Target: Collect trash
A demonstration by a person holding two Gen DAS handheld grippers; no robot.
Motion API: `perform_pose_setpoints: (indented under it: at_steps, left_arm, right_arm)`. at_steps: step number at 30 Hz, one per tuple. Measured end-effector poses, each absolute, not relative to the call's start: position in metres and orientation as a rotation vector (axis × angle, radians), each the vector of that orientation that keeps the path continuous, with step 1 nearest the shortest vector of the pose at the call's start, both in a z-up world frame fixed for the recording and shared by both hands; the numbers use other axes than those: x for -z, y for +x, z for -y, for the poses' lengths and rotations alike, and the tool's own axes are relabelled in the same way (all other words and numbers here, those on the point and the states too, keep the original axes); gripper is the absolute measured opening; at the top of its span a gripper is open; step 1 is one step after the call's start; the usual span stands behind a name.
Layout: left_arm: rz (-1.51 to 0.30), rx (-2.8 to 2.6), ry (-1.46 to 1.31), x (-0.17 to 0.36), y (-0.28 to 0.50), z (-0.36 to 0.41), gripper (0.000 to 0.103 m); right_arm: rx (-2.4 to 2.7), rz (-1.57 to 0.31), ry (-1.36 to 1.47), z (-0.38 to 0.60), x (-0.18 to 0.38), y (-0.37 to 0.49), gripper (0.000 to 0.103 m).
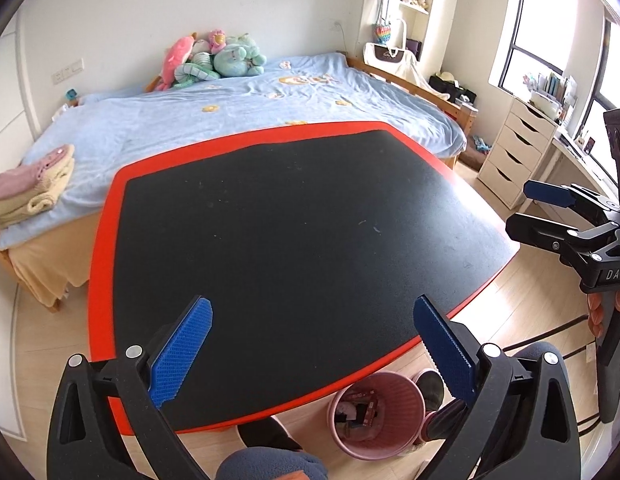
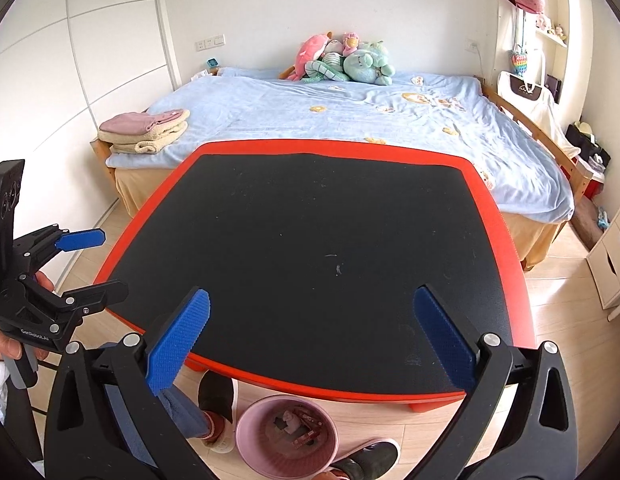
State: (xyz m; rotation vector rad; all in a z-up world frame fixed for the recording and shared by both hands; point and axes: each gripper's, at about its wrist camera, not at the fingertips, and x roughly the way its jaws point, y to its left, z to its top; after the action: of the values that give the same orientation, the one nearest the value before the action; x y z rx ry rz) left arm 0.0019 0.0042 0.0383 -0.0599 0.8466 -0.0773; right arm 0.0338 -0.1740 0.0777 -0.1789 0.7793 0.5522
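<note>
one bed [image 2: 350, 120], blue-covered, fills the far side of the room, plush toys [image 2: 342, 60] piled at its head and folded towels [image 2: 146, 130] on a corner. one tabletop [image 2: 330, 240], black with a red border, stands in front of it and shows only faint specks, no trash to lift. one pink wastebasket [image 2: 286, 440] sits on the floor just under the near edge, between the person's shoes, with packaging scraps [image 2: 306, 432] already inside; the collecting looks finished. left tongs [image 1: 310, 356]: spread wide, empty. right tongs [image 2: 310, 344]: spread wide, empty. risk, as a judgement: lowering either tool or shifting a foot could knock the light basket over and spill it. view notes: the left wrist alone shows the white drawer unit [image 1: 514, 152] and windows; the right wrist alone shows the wardrobe panels [image 2: 70, 60] and looks straighter into the basket.
</note>
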Motion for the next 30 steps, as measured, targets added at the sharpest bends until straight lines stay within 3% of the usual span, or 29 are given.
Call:
perform_pose_setpoints:
  at_steps: [30]
  left_arm:
    - [-0.820, 0.069, -0.089, -0.050, 0.004, -0.006, 0.097]
  right_arm:
    - [-0.568, -0.799, -0.201, 0.167, -0.070, 0.036, 0.100]
